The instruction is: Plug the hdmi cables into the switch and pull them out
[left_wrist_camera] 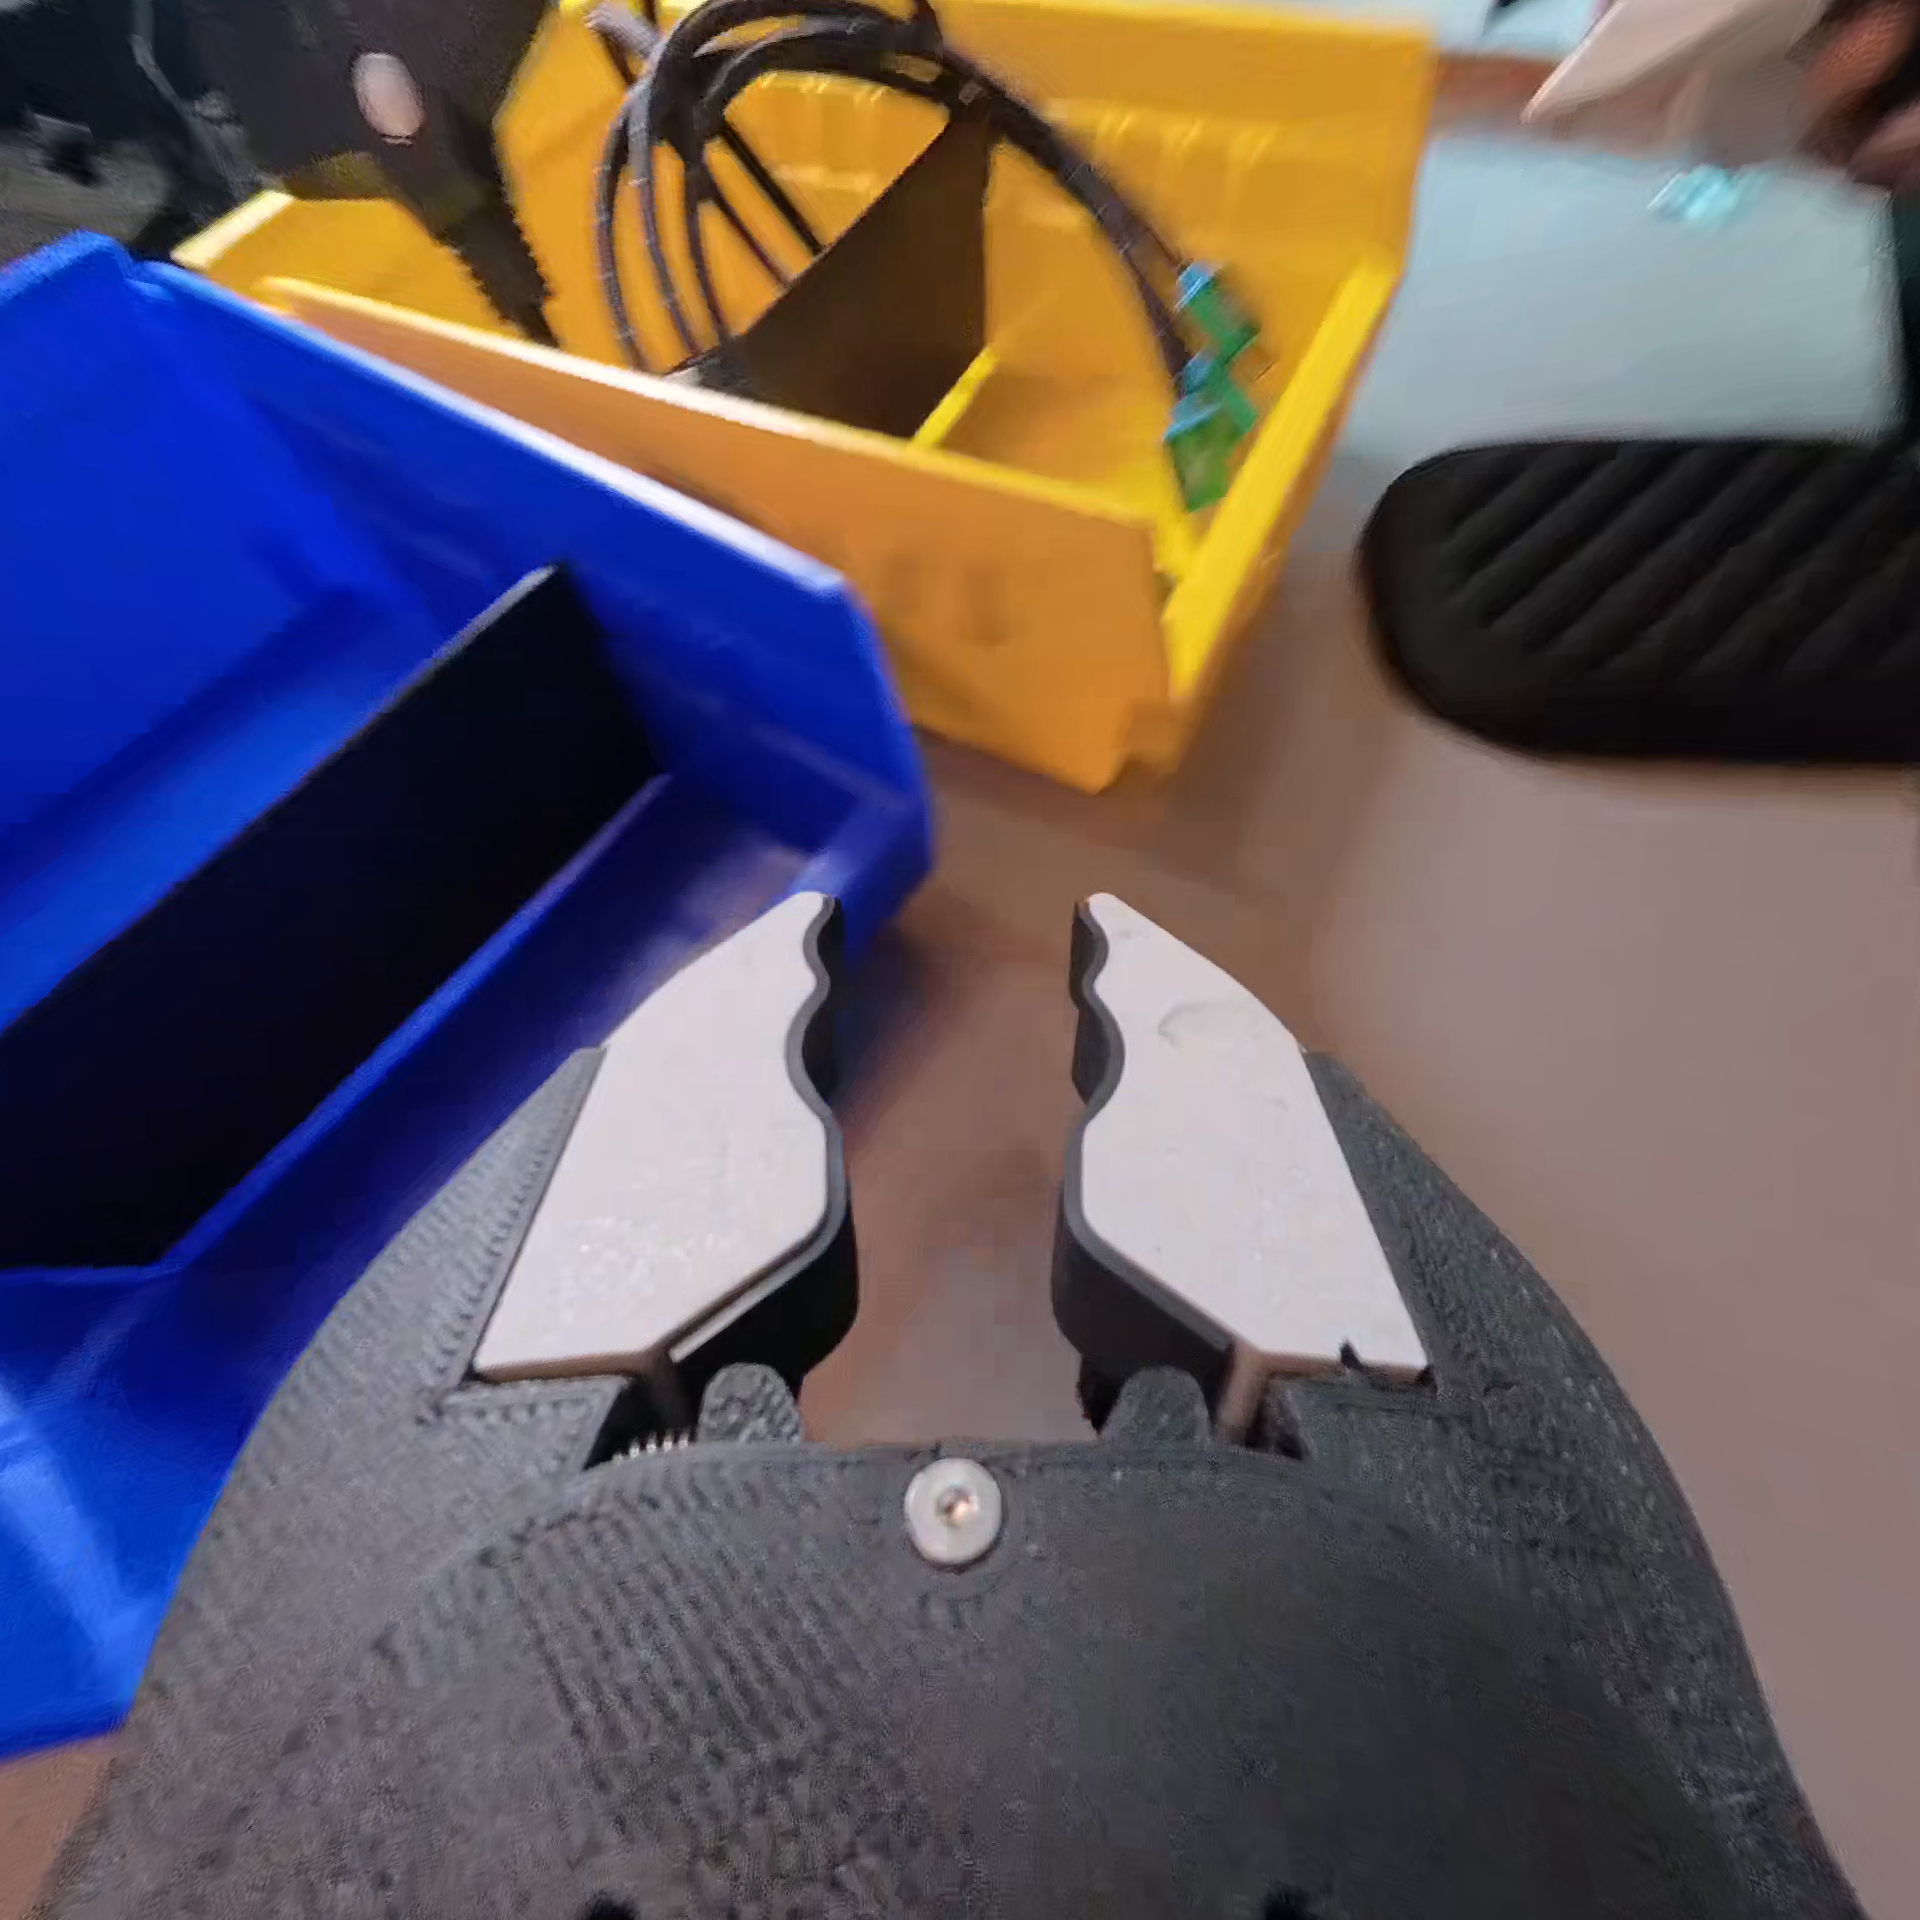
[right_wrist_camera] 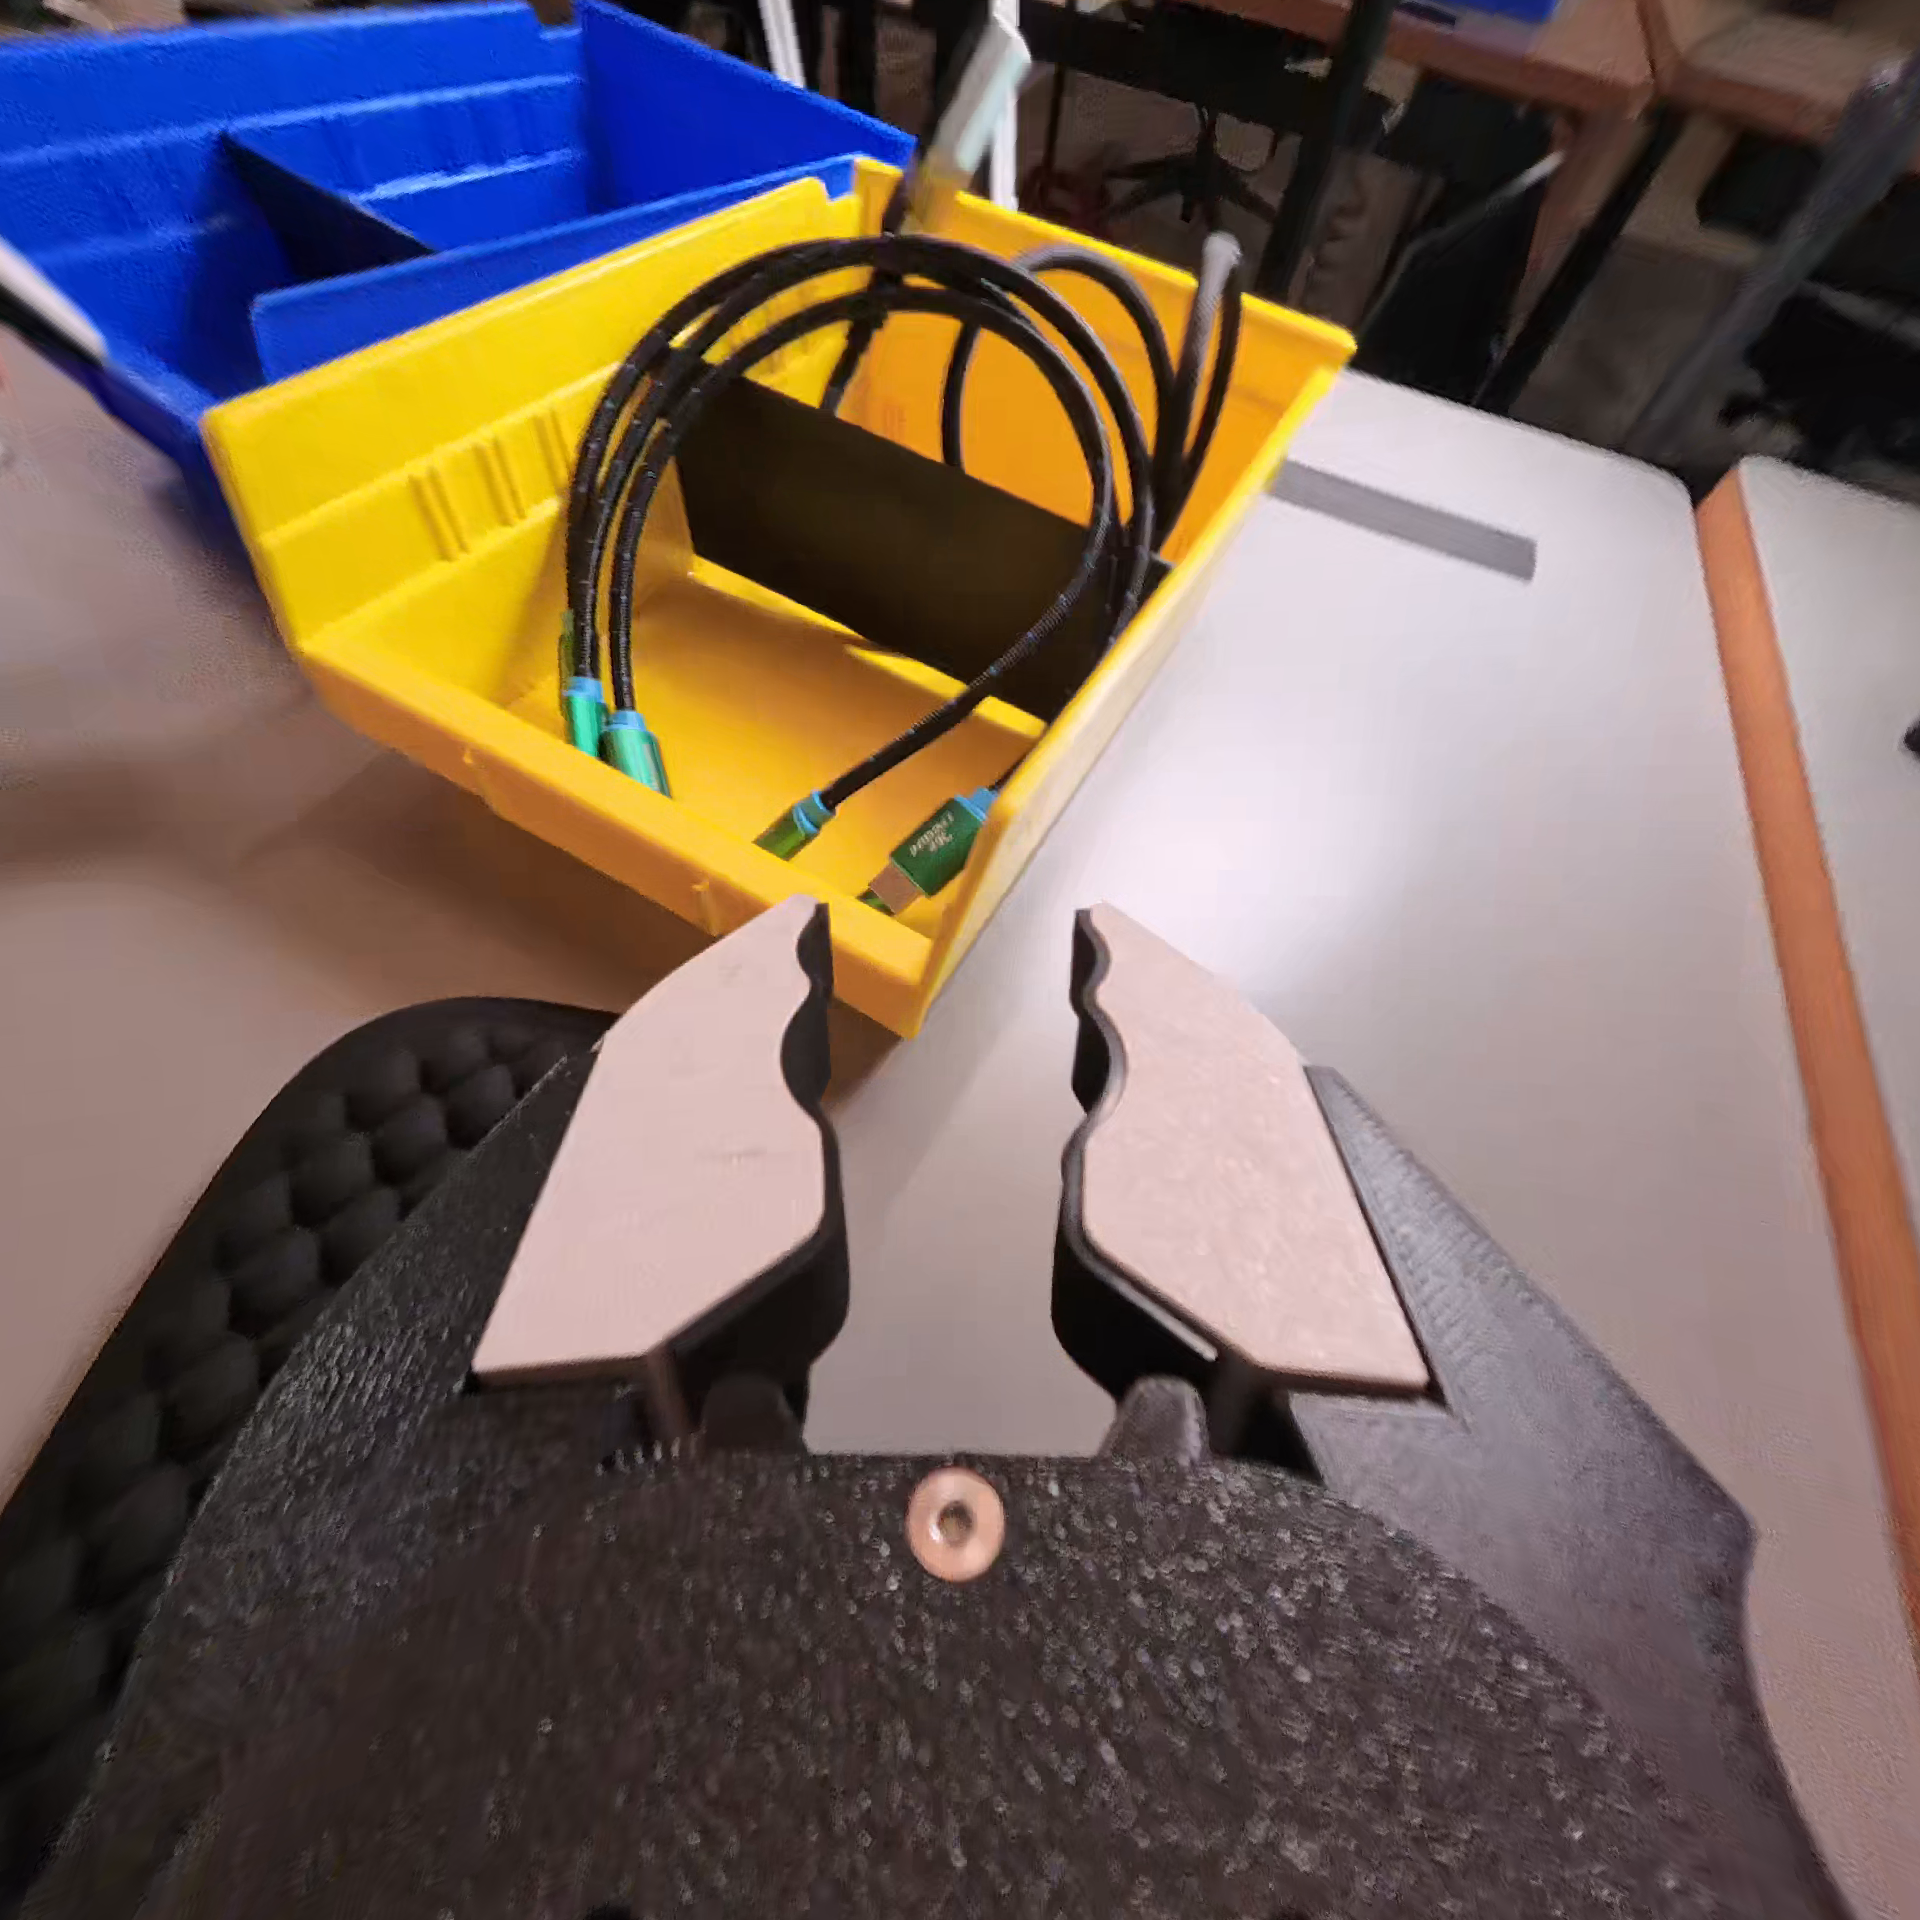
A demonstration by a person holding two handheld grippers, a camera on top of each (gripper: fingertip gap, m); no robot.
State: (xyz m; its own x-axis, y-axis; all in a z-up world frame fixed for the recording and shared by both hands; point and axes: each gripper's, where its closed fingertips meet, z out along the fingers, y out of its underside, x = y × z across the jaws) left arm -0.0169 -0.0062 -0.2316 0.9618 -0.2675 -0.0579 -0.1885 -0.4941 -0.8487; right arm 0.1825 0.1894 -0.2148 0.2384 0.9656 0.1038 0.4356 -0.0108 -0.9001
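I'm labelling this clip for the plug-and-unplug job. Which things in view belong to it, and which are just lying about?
Belongs to the job:
- HDMI cables, coiled in the yellow bin
- their green plugs
- left gripper and right gripper, both open and empty

Just lying about:
- blue bin
- black padded mat

No switch is visible in either view.

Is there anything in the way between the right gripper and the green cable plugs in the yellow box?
Only the low front wall of the yellow bin. The right gripper is open just before it, and the green plugs lie right behind that wall on the bin floor. From above, nothing visible covers them.
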